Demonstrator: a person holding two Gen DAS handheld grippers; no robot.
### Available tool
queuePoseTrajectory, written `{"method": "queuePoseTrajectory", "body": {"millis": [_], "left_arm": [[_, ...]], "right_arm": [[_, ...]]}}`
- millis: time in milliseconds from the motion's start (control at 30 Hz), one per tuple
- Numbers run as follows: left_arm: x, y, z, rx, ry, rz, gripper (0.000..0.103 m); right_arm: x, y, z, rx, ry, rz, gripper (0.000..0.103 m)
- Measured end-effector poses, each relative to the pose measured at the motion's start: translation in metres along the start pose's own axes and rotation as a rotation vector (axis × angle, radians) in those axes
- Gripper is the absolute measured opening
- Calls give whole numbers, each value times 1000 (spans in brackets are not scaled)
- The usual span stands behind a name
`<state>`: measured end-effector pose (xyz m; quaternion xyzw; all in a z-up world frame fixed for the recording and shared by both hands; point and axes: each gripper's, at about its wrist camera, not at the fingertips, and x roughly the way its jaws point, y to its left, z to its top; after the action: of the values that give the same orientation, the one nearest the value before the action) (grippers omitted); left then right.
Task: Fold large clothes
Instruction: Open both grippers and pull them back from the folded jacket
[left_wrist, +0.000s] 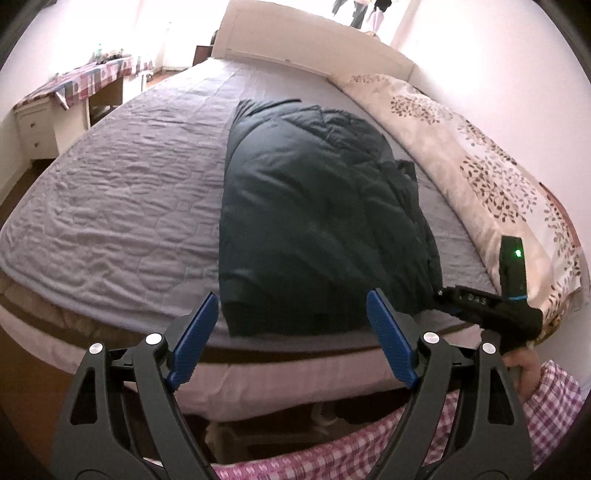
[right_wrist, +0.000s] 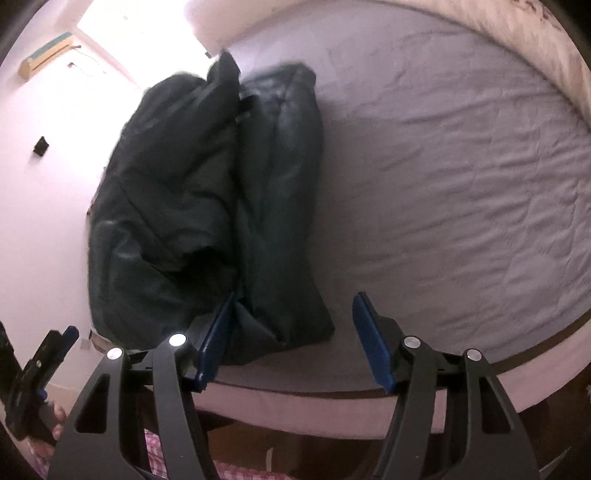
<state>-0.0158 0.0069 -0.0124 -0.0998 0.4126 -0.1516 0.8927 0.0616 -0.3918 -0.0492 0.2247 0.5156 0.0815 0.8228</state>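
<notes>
1. A wide bed (left_wrist: 110, 192) fills both views, covered with a pale grey-lilac quilted sheet that is lightly wrinkled.
2. A large dark teal padded jacket (left_wrist: 317, 206) lies folded lengthwise on the sheet, forming a long puffy bundle that runs from the near edge of the mattress toward the headboard (left_wrist: 314, 48).
3. In the right wrist view the same jacket (right_wrist: 207, 206) shows as two thick layers side by side, the left one bulging higher than the right one.
4. A cream duvet printed with brown leafy sprigs (left_wrist: 480, 162) lies bunched along the side of the bed next to the wall, just beside the jacket.
5. The left gripper (left_wrist: 291, 339) hovers over the near edge of the mattress, its blue-padded fingers spread wide with nothing between them; the jacket's near end lies just beyond the fingertips.
6. The right gripper (right_wrist: 291, 339) also stands with its jaws apart. Its left blue pad (right_wrist: 218, 336) sits right against the near corner of the jacket, whether touching I cannot tell; the other pad is over bare sheet, so the cloth is not pinched.
7. From the left wrist view, the right gripper appears at the right edge, held by a hand (left_wrist: 524, 369) in a pink checked sleeve (left_wrist: 554, 402).
8. From the right wrist view, the left gripper shows at the lower left edge.
9. Across the room stands a white desk with drawers (left_wrist: 48, 125), draped in a pink patchwork cloth.
10. An air conditioner (right_wrist: 46, 55) hangs high on the wall.
</notes>
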Motion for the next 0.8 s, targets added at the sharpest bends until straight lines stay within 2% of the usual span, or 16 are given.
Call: {"method": "queuePoseTrajectory", "body": {"millis": [100, 233, 367, 667, 800], "left_arm": [[0, -1, -8, 3, 13, 20, 82], [0, -6, -16, 12, 24, 68, 82], [3, -14, -25, 35, 40, 118, 82], [7, -22, -37, 59, 63, 210, 82], [7, -25, -41, 73, 74, 226, 82]], "right_arm": [[4, 0, 0, -12, 2, -13, 64], [7, 0, -1, -16, -7, -39, 72], [1, -1, 2, 12, -23, -35, 72], [-17, 7, -4, -16, -61, -87, 73], [-15, 9, -4, -36, -68, -118, 76]]}}
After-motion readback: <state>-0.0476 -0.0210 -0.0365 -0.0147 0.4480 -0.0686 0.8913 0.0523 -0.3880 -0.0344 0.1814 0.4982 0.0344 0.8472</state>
